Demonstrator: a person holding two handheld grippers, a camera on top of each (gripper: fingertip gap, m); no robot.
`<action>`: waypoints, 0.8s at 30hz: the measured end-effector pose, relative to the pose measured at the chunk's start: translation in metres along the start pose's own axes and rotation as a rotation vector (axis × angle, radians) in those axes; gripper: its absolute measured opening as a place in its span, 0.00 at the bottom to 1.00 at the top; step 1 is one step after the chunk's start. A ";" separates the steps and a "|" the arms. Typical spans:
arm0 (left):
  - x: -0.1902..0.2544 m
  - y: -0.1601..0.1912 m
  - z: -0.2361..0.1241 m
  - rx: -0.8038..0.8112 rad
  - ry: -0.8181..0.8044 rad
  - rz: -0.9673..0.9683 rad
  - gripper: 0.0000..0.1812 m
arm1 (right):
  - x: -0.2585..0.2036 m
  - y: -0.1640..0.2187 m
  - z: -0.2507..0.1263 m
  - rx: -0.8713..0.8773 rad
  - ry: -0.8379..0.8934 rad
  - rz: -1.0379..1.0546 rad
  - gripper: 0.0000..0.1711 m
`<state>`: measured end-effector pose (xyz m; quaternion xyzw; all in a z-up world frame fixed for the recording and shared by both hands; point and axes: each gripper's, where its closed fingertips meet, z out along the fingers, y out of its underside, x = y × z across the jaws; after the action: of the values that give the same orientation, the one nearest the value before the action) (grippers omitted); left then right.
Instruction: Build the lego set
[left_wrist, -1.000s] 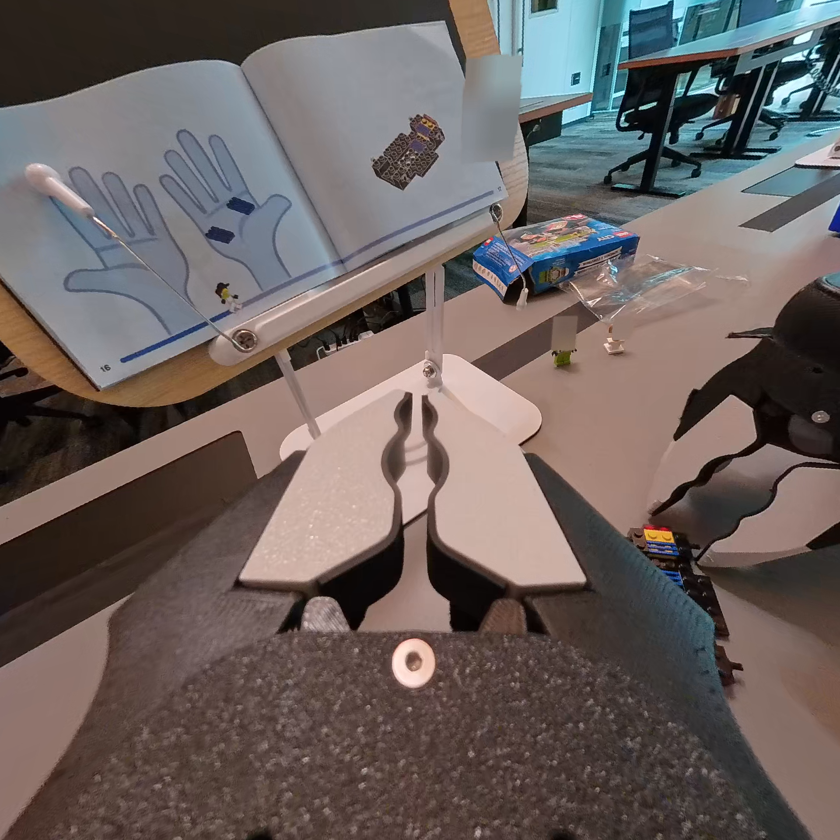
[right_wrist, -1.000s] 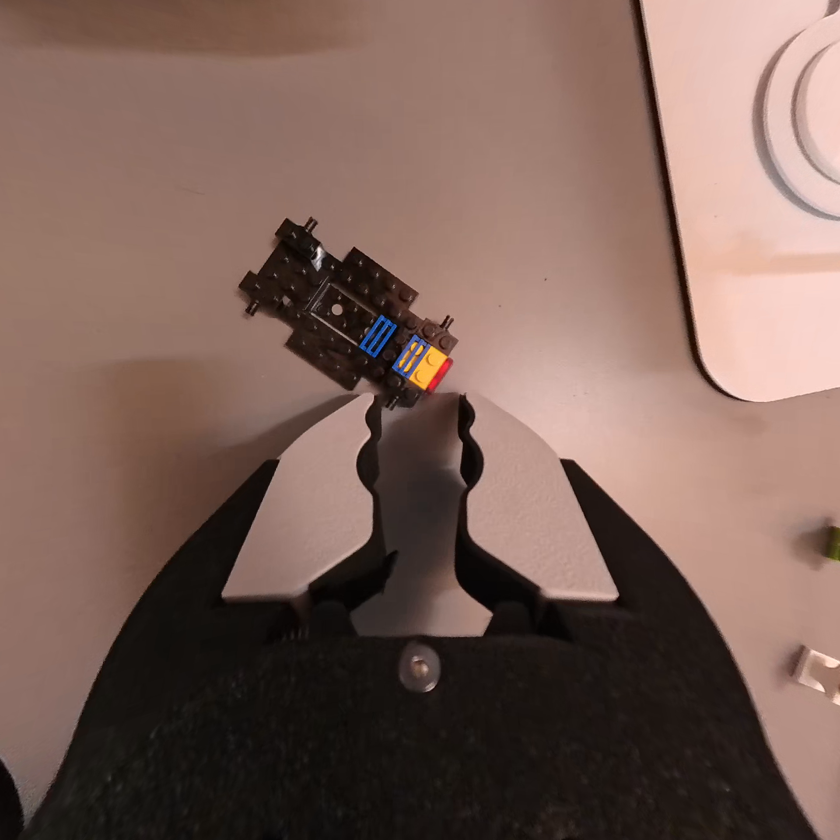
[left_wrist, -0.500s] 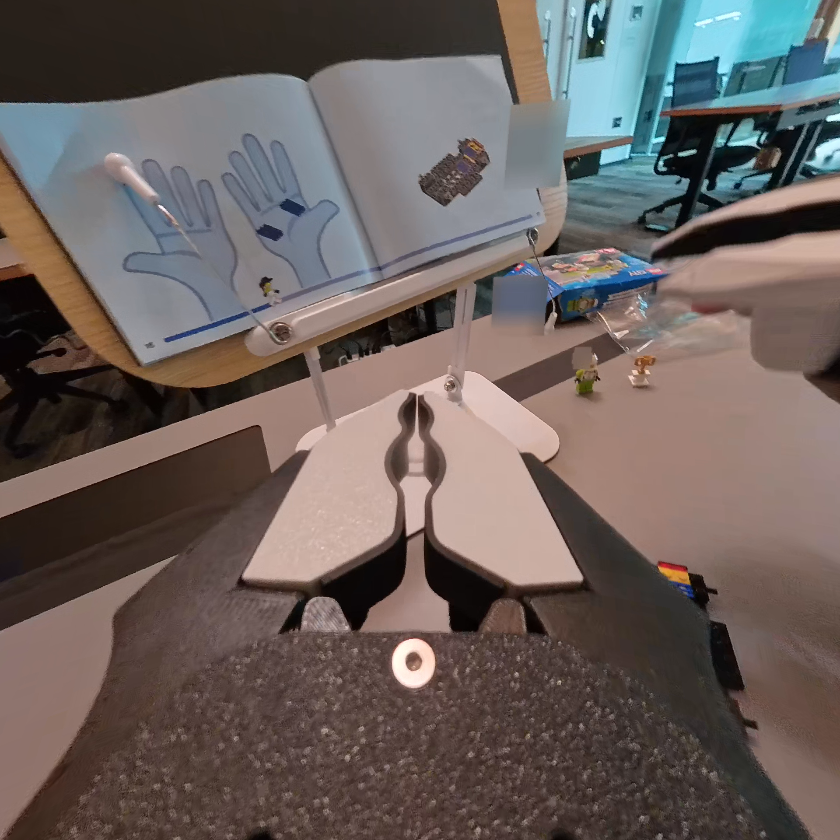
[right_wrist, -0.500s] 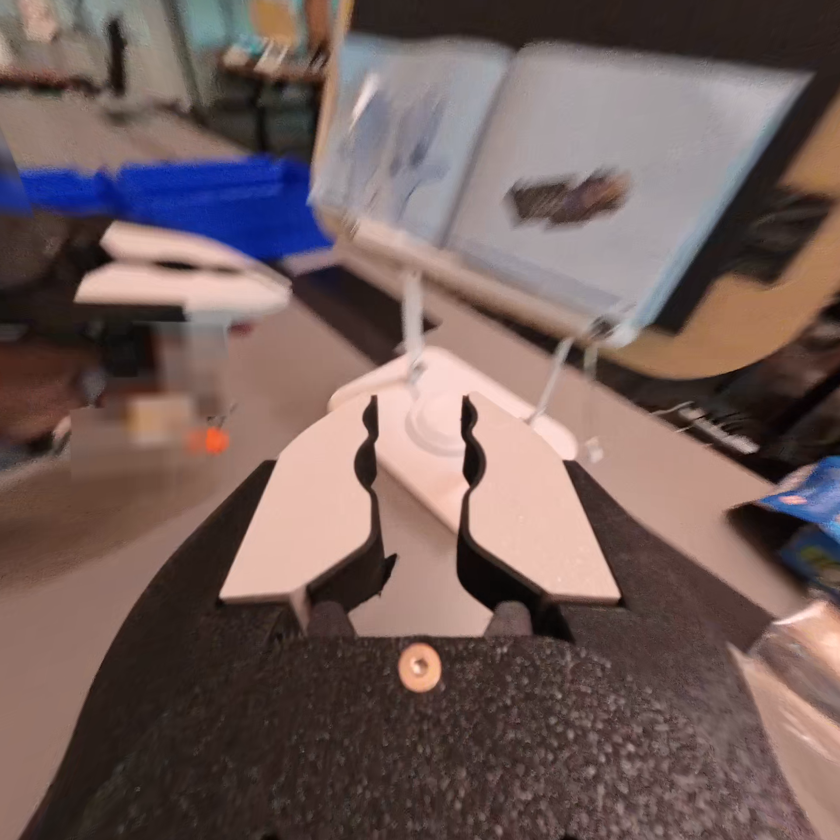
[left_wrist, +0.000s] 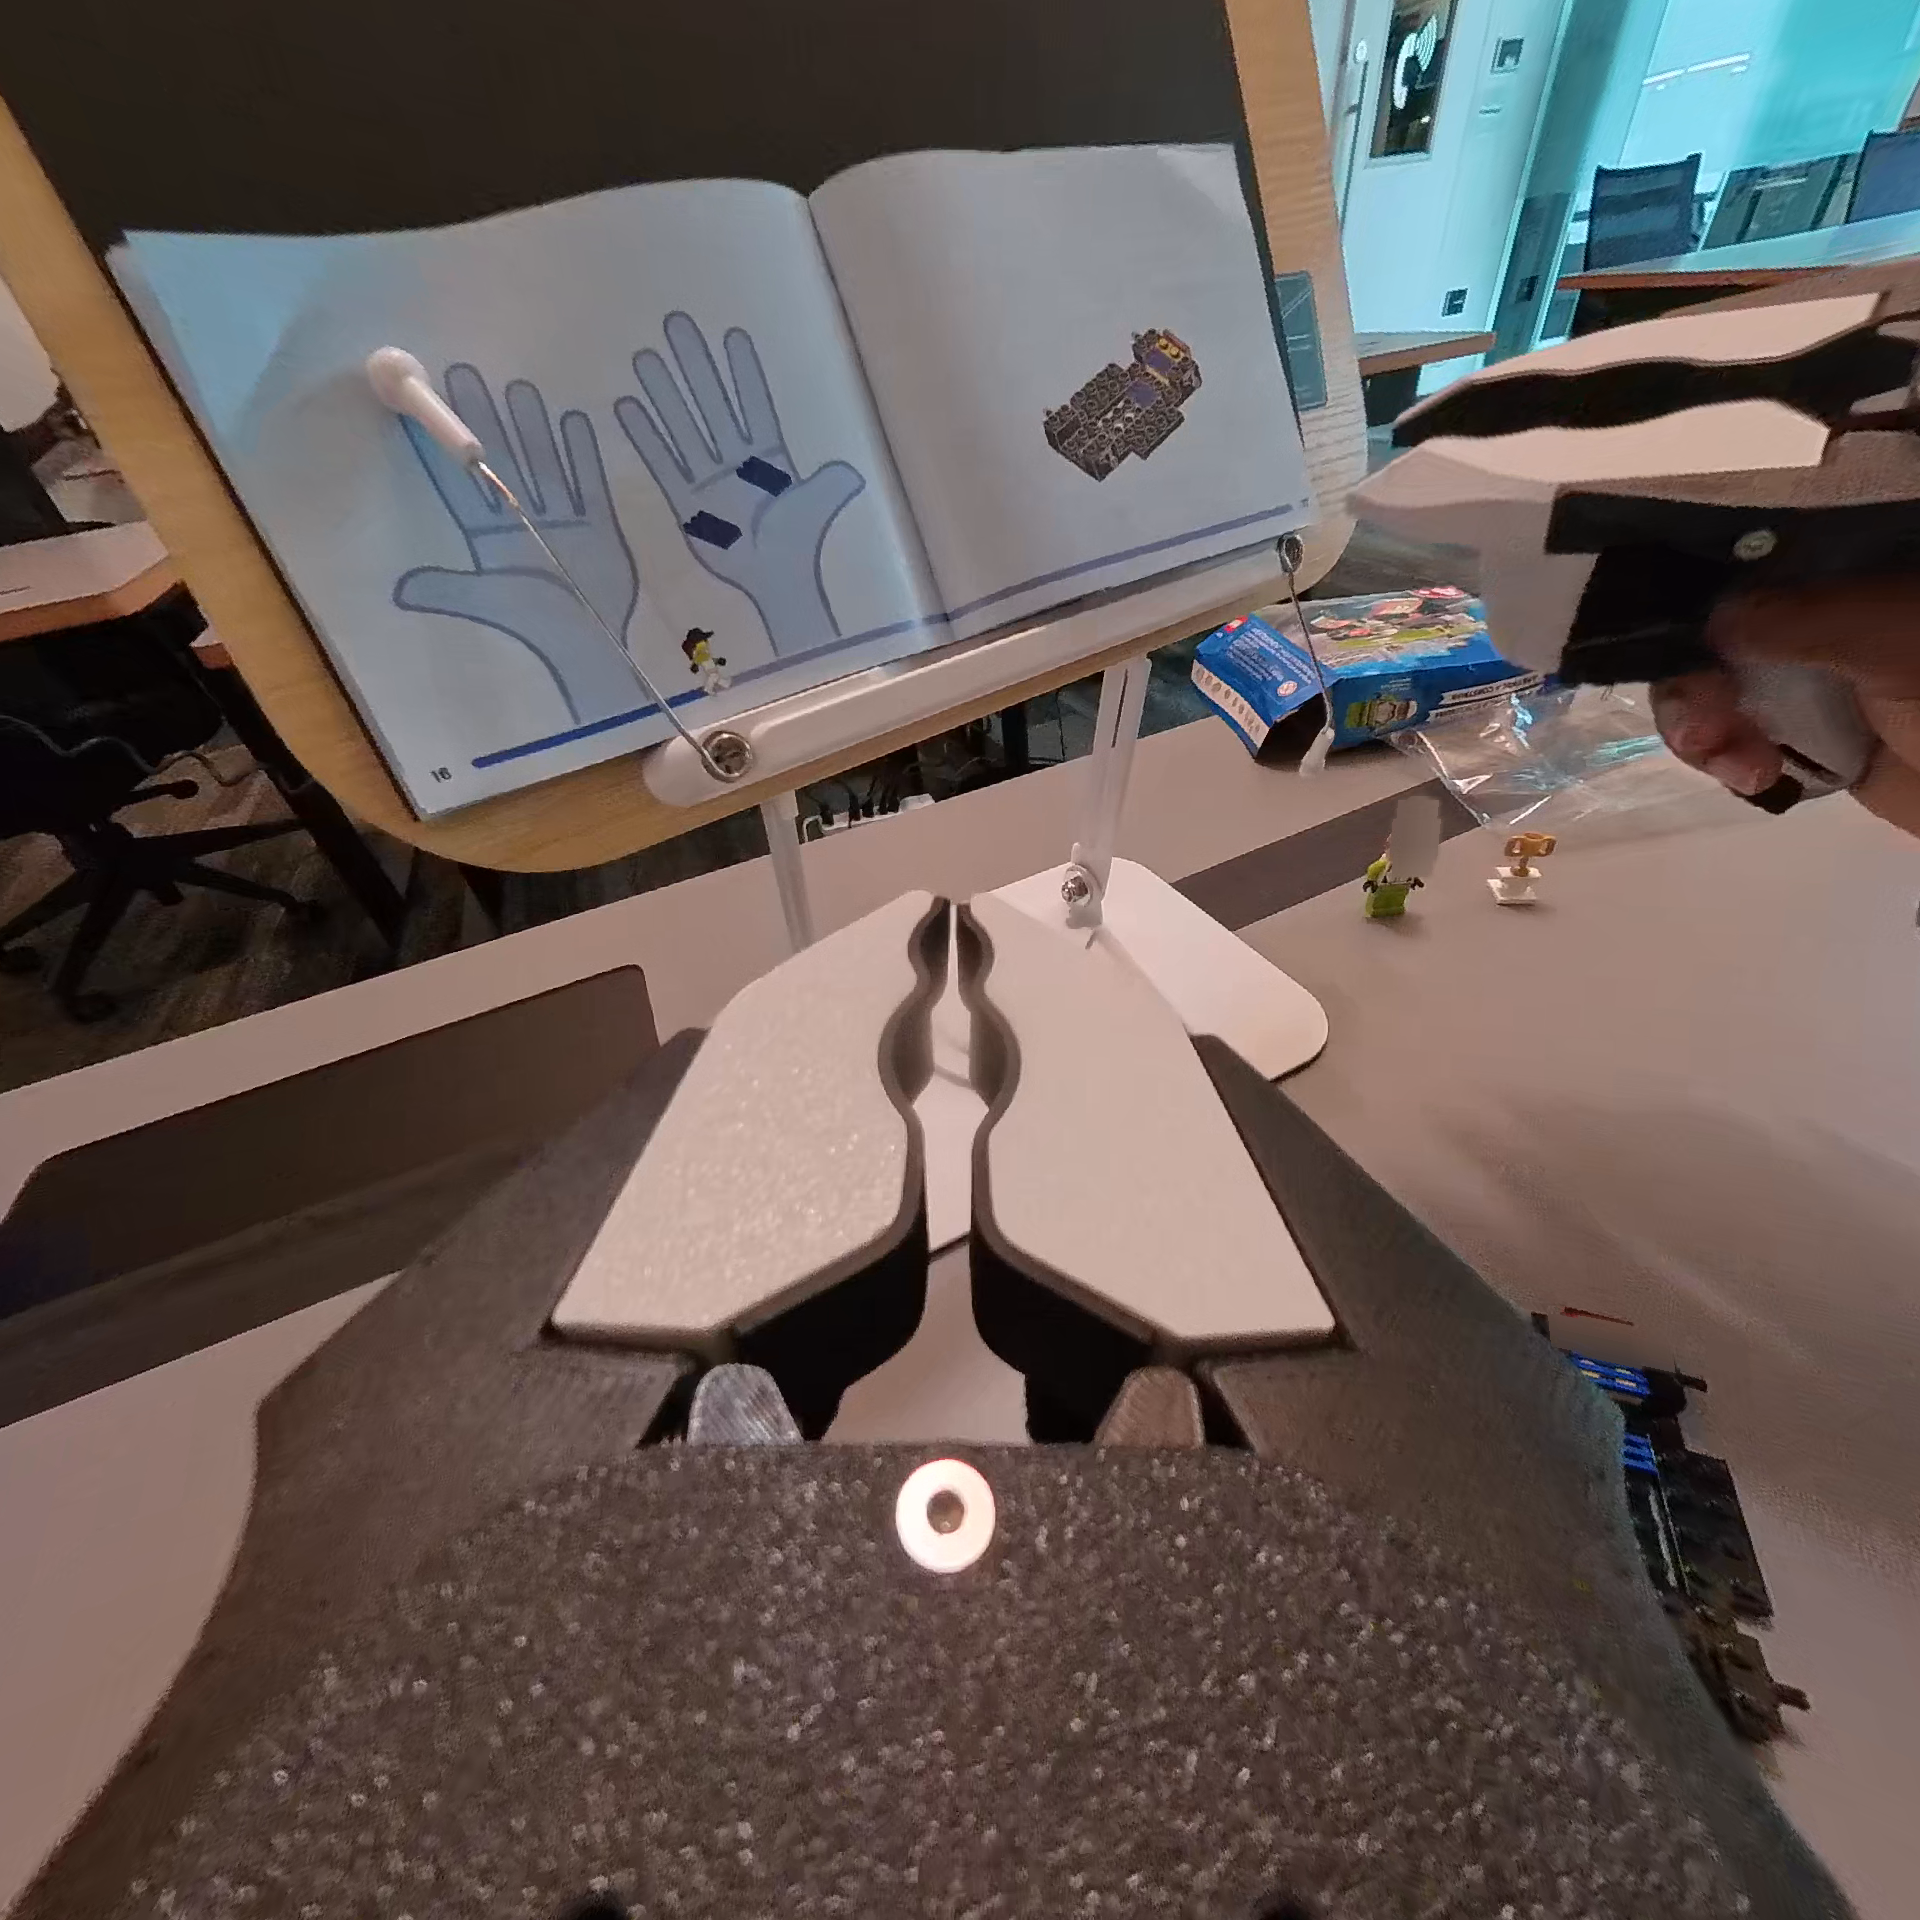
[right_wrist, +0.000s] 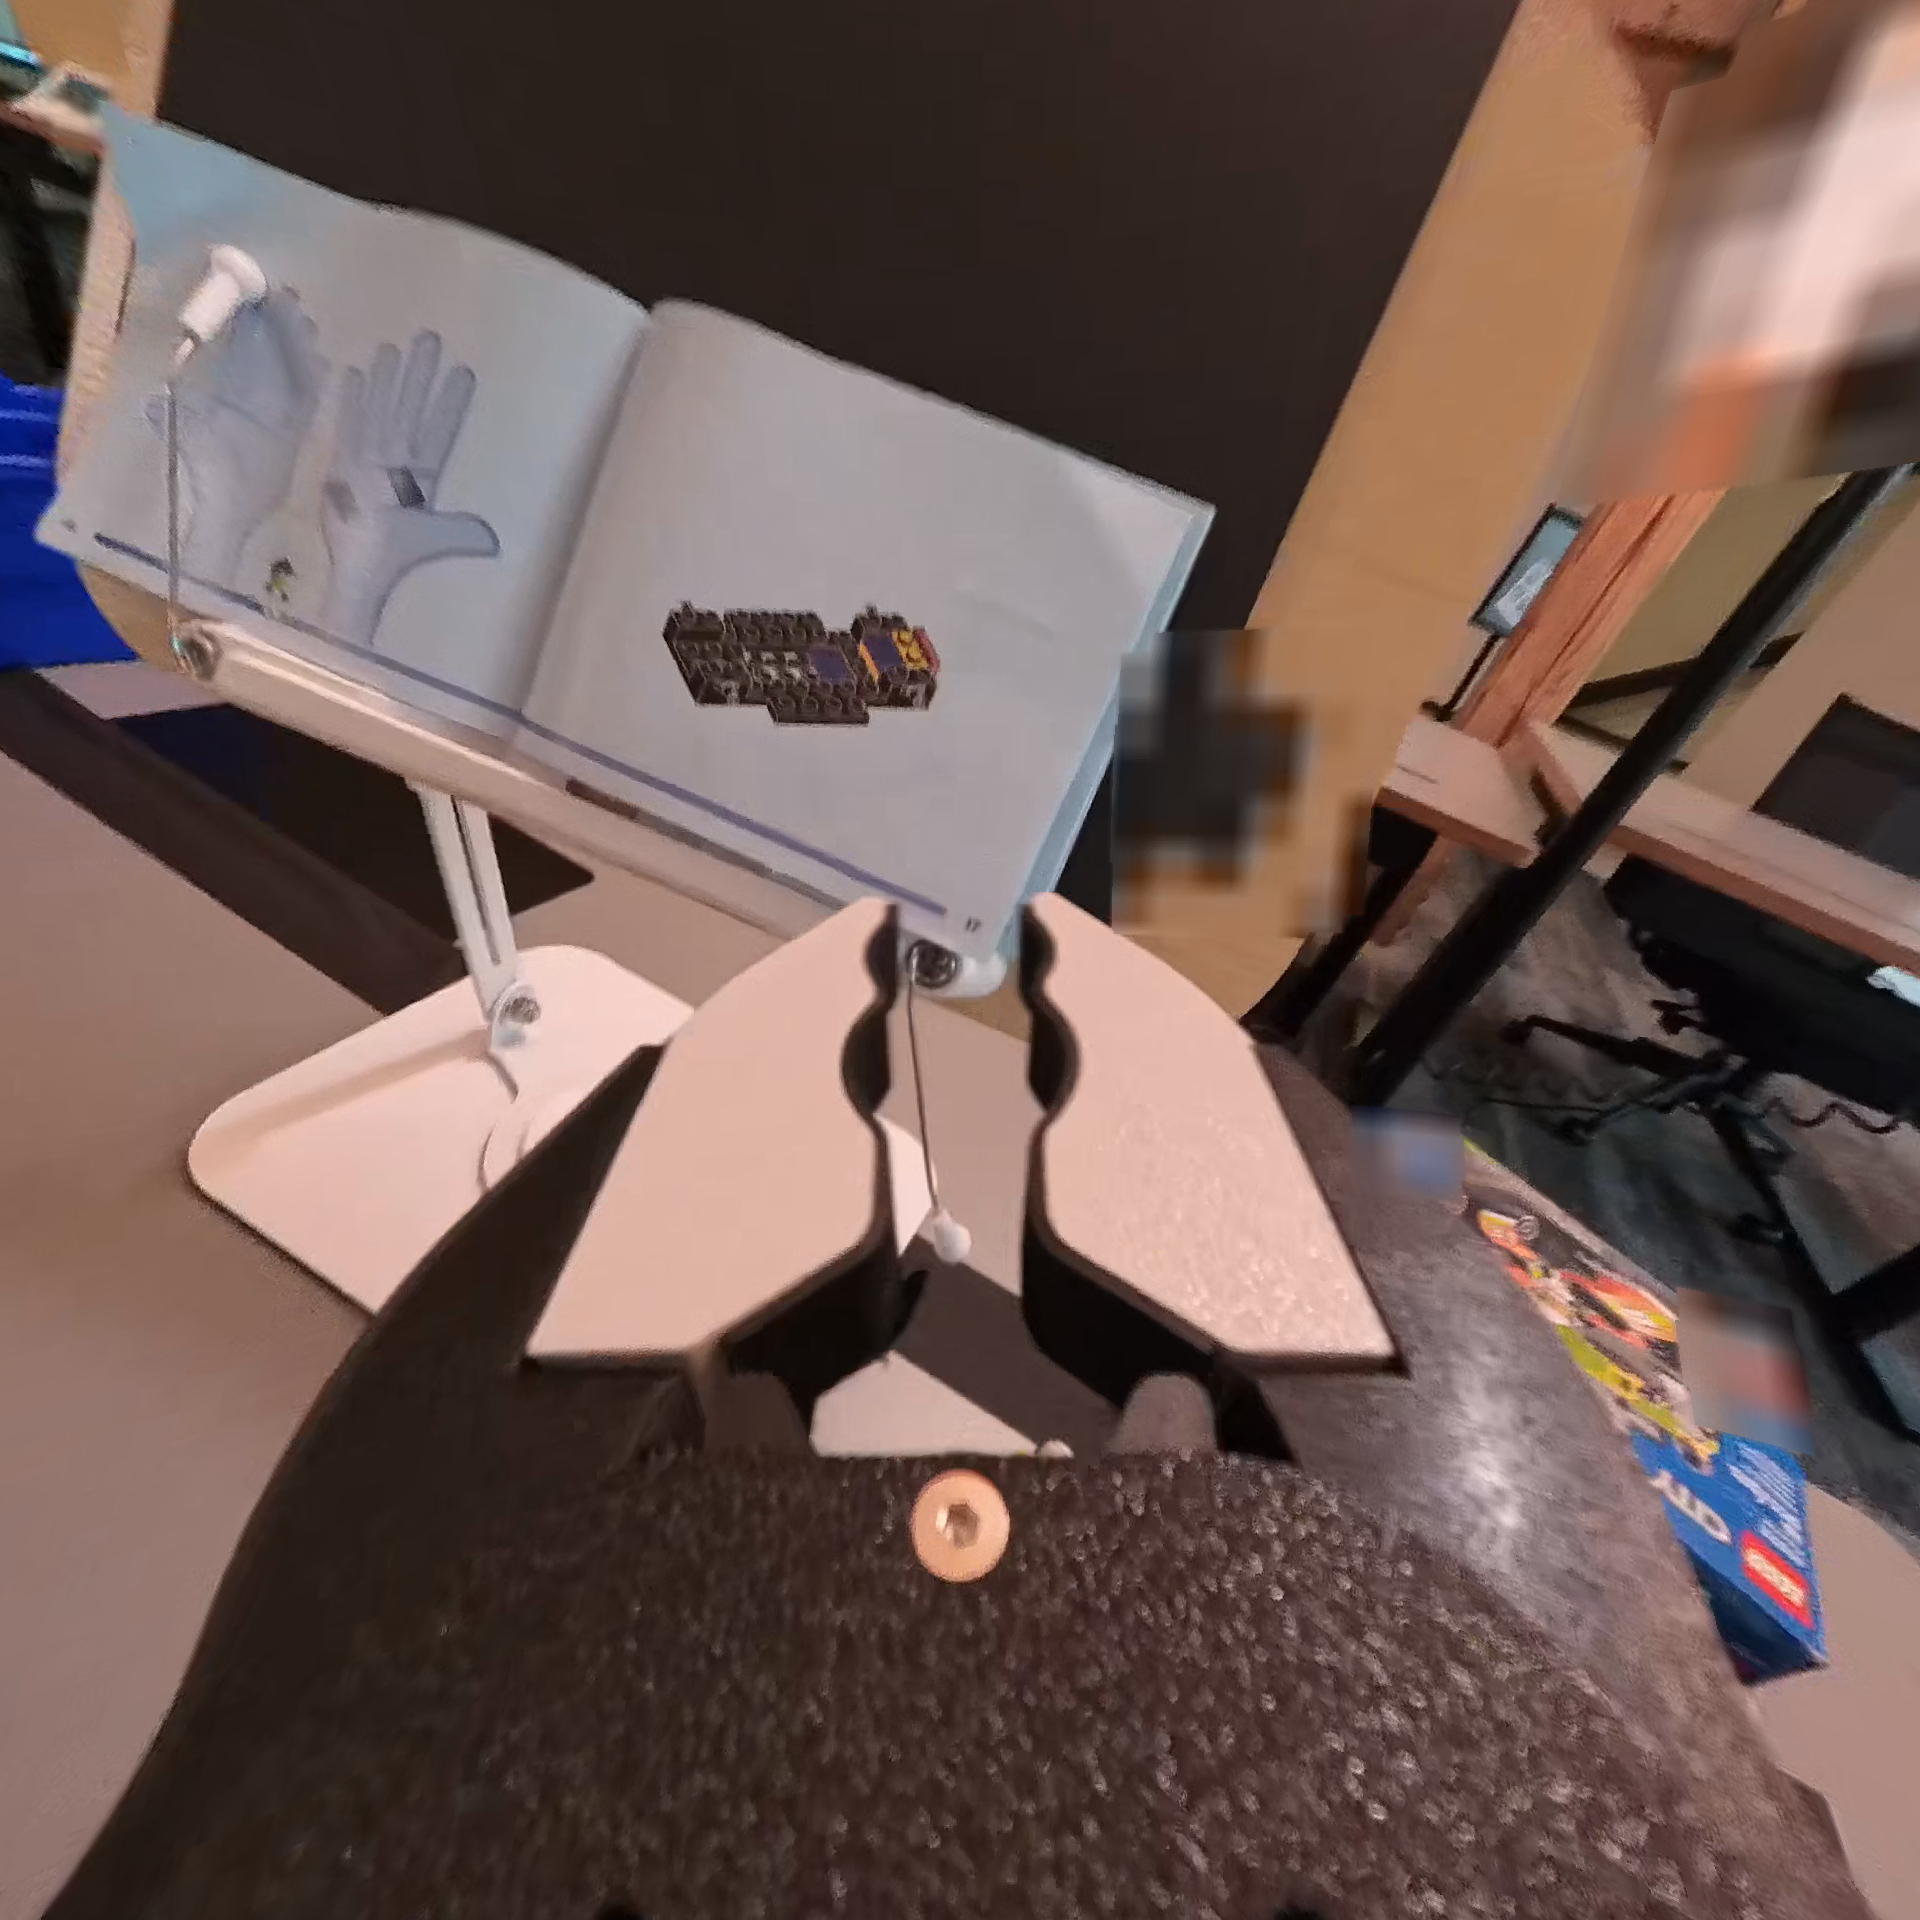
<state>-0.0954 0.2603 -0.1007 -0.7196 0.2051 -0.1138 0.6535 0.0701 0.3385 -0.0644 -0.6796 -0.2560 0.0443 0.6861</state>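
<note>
The open instruction booklet (left_wrist: 727, 468) rests on a wooden book stand; it also shows in the right wrist view (right_wrist: 790, 582). My left gripper (left_wrist: 951, 914) is shut with nothing between its fingertips, and it hovers in front of the stand's white base (left_wrist: 1226, 977). My right gripper (right_wrist: 956, 925) is open and empty. Its fingers frame the booklet's lower right page corner and the stand's wire page holder (right_wrist: 920, 1091) without pressing on them. It also shows in the left wrist view (left_wrist: 1377, 462), held by a hand. The black lego chassis (left_wrist: 1704, 1558) lies on the table, partly hidden by my left gripper's body.
A blue lego box (left_wrist: 1361, 655) and a clear plastic bag (left_wrist: 1558, 748) lie at the back right. A green minifigure (left_wrist: 1387, 894) and a small trophy piece (left_wrist: 1522, 868) stand nearby. The box also shows in the right wrist view (right_wrist: 1745, 1538). Office desks and chairs stand behind. The grippers' ends are close to 20 cm from one another. The right tips stand about 20 cm off the small trophy piece (left_wrist: 1522, 868).
My right gripper rose from just above the lego chassis and swung up to the booklet's lower right corner, its fingers narrowing but staying apart. My left gripper stayed shut and barely moved.
</note>
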 end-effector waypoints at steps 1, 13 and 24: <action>0.001 0.002 0.001 -0.005 0.004 0.000 0.01 | -0.002 0.004 0.003 -0.008 -0.029 -0.017 0.18; 0.017 0.012 0.013 -0.046 0.048 0.061 0.01 | -0.001 -0.042 0.032 -0.005 -0.157 -0.395 0.38; 0.017 0.027 0.016 -0.080 0.077 0.034 0.01 | 0.002 -0.036 0.066 -0.061 -0.106 -0.302 0.35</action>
<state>-0.0770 0.2651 -0.1310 -0.7367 0.2468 -0.1218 0.6176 0.0345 0.3966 -0.0335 -0.6505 -0.3924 -0.0313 0.6495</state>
